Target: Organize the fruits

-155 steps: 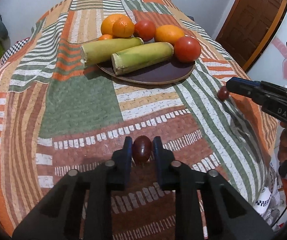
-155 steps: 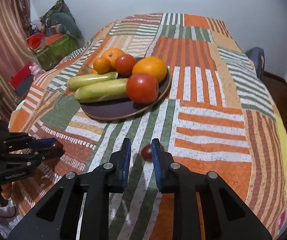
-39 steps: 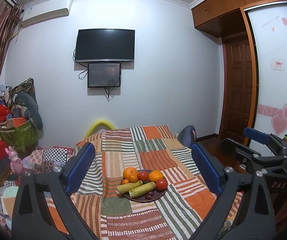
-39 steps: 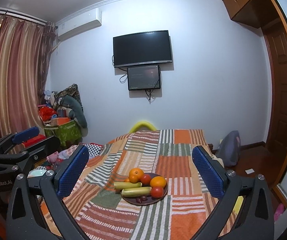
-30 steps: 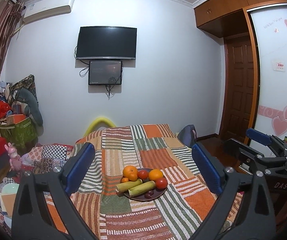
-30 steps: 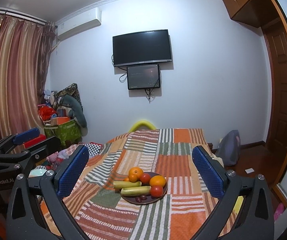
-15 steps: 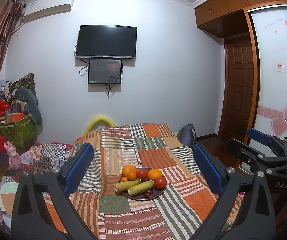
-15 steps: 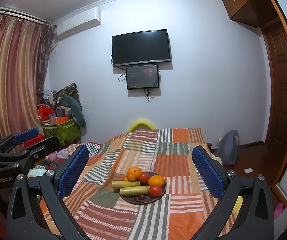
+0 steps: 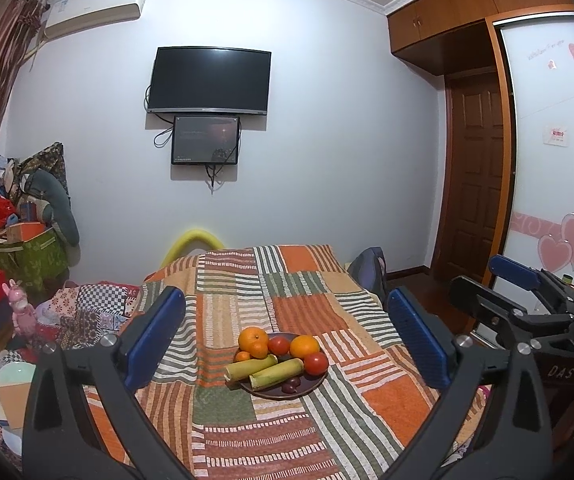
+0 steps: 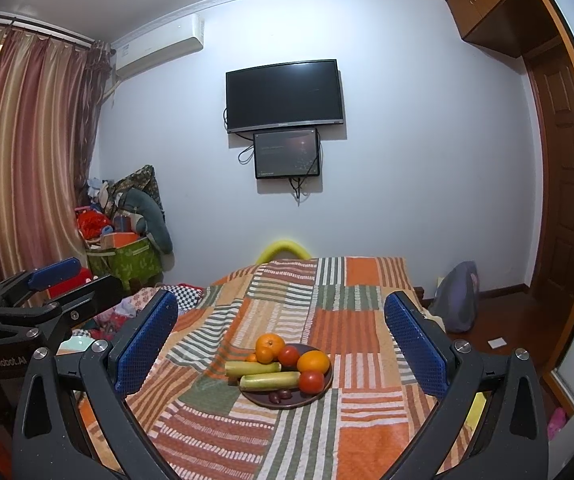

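Note:
A dark round plate (image 9: pixel 311 389) (image 10: pixel 319 394) sits on the patchwork-covered table (image 9: pixel 247 420) (image 10: pixel 351 440). On it lie oranges (image 9: pixel 253 338) (image 10: pixel 269 345), tomatoes (image 9: pixel 316 363) (image 10: pixel 311 381), two green sugarcane pieces (image 9: pixel 275 373) (image 10: pixel 269 381) and small dark red fruits (image 9: pixel 291 385) (image 10: pixel 278 396) at the front rim. My left gripper (image 9: pixel 287 336) is wide open and empty, held well back from the table. My right gripper (image 10: pixel 281 334) is wide open and empty too. Each gripper shows at the side of the other's view.
A TV (image 9: pixel 209 80) and a small screen hang on the far wall. Clutter and a green box (image 9: pixel 27 256) stand at the left, curtains (image 10: pixel 19 160) beyond. A wooden door (image 9: pixel 475 176) and a bag (image 10: pixel 457 306) are at the right.
5.2 s ago each gripper was shut on a small dark fruit at the table. Both now stand open and far back, and the small fruits lie on the plate. Little movement over the last second.

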A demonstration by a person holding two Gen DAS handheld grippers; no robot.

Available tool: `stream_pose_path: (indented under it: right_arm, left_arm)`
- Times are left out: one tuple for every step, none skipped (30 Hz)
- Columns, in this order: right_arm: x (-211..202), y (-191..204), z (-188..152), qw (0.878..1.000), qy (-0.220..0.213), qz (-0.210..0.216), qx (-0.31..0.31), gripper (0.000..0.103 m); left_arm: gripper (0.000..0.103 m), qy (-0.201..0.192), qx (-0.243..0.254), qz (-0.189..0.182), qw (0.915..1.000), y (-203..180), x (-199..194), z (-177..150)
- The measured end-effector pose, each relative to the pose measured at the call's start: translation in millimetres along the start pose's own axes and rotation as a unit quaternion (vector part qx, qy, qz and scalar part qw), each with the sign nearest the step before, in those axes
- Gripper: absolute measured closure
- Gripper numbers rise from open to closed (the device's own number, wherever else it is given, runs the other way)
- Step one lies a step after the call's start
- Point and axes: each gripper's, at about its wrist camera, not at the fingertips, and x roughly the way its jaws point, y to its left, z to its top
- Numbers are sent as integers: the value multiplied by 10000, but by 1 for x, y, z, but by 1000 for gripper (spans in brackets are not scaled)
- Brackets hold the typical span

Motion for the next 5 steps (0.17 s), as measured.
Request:
stream_pose_path:
  right_arm:
    - [0, 0, 0, 10000, 0, -1, 2, 0]
    - [-1, 0, 0, 10000, 5, 0, 1, 0]
    - [0, 0, 0, 10000, 5, 0, 0, 0]
    - [0, 1, 0, 10000, 11, 4, -2, 0]
    - [0, 1, 0, 10000, 13, 4, 1, 0]
  left_arm:
    - [0, 0, 3, -3, 10000, 0, 0, 0]
    - [0, 5, 6, -8, 10000, 0, 0, 0]
    - [0, 12, 9, -6, 10000, 0, 1, 0]
    - [0, 9, 13, -5, 10000, 0, 1, 0]
    - [0, 12, 21, -7, 10000, 0, 1, 0]
